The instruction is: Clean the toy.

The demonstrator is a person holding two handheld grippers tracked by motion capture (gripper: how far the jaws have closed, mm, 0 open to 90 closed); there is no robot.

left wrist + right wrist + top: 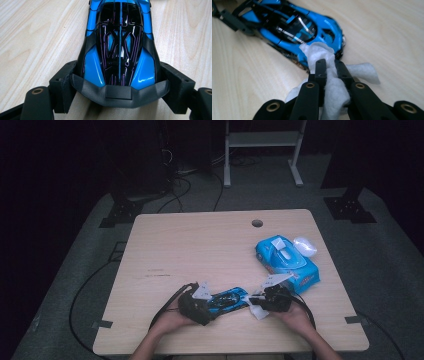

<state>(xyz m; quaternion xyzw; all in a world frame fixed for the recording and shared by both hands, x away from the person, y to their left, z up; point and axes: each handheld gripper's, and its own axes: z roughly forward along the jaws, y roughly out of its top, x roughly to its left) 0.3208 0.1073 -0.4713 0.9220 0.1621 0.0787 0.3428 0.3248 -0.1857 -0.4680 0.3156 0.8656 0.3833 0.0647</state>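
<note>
The blue and black toy car [227, 299] lies on the table [200, 250] near the near edge, about midway along it, its length running roughly along that edge. The left gripper [210, 304] clamps its jaws on the two sides of the car at one end; in the left gripper view the jaw pads press against the bodywork just behind the dark grey bumper [120, 93], and the car [120, 47] stretches away from the camera over the wood. The right gripper [256, 304] comes at the car's other end, its jaws clenched on a wad of white cloth [257, 311]. In the right gripper view the cloth [322, 53] bulges out past the jaw tips and touches the blue flank of the car [294, 27] near its nose, with more cloth [364, 71] trailing onto the table beside the jaws. Both hands rest low over the near edge, cables looping back from each gripper. Farther toward the right edge of the table lies a blue pack of wipes [287, 262], close behind the right gripper but apart from the car, with a white oval thing [305, 246] just beside it. A round hole [257, 223] sits near the far edge
</note>
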